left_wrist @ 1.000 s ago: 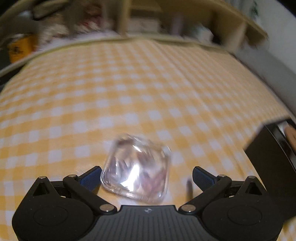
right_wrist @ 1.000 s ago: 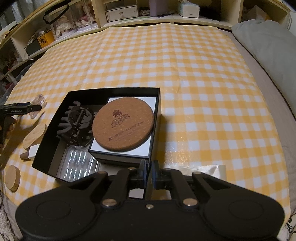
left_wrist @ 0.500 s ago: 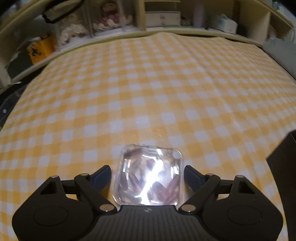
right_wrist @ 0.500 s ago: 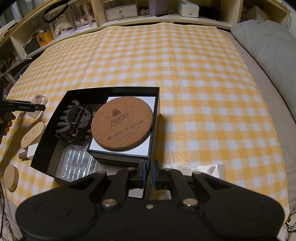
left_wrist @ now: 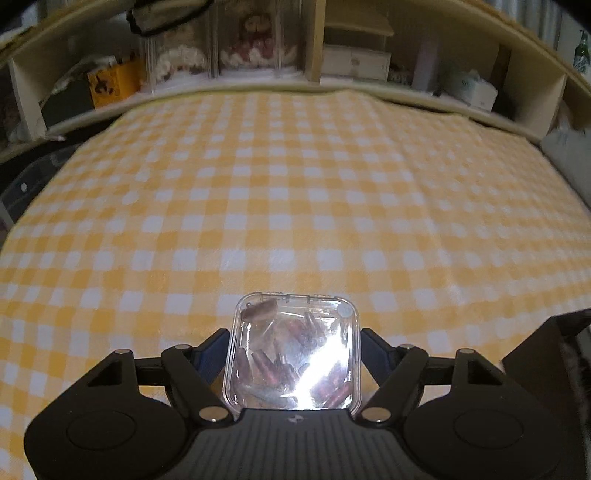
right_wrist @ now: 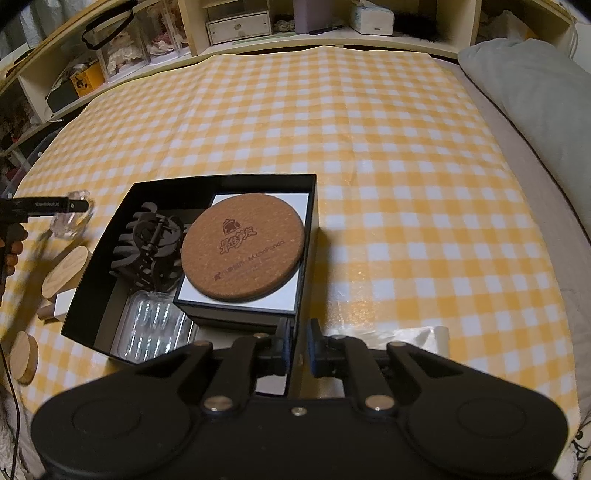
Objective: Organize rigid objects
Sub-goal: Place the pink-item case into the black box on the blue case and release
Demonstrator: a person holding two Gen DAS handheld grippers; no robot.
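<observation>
1. Left claw point(left_wrist: 293, 350): jaws have just been closing around a clear plastic case point(left_wrist: 293, 350) that holds small dark pieces. The blue pads point(left_wrist: 212, 349) now sit at its two sides. Whether they press it firmly I cannot tell; I read it as pinched and lifted off the cloth.
2. Right claw point(right_wrist: 298, 349): jaws pressed nearly together on the near wall of the black box point(right_wrist: 221, 179), pinning it in place.
3. Box contents: cork coaster point(right_wrist: 243, 245) on a white-topped inner box point(right_wrist: 291, 206) at the right side, black hair clip point(right_wrist: 149, 245) at the left, a clear blister tray point(right_wrist: 155, 334) at the near left corner.
4. Outside the box, near the bed's left edge: a wooden disc point(right_wrist: 64, 271), a second one point(right_wrist: 24, 356) nearer the camera, and a small white block point(right_wrist: 62, 308).
5. Step in hand, as I judge it: carry the clear case to the box, which shows at the right edge of the left wrist view.
6. Risks: the case is smooth and glossy, so a light side grip could let it slip or rotate. It could catch on the box's left wall. Free floor inside the box is scarce; it may end up tilted on the clip.
7. Open room: the checked cloth point(left_wrist: 295, 206) beyond the box is bare to the far edge; shelves point(right_wrist: 258, 22) stand behind it, a grey pillow point(right_wrist: 532, 92) at the far right corner.
</observation>
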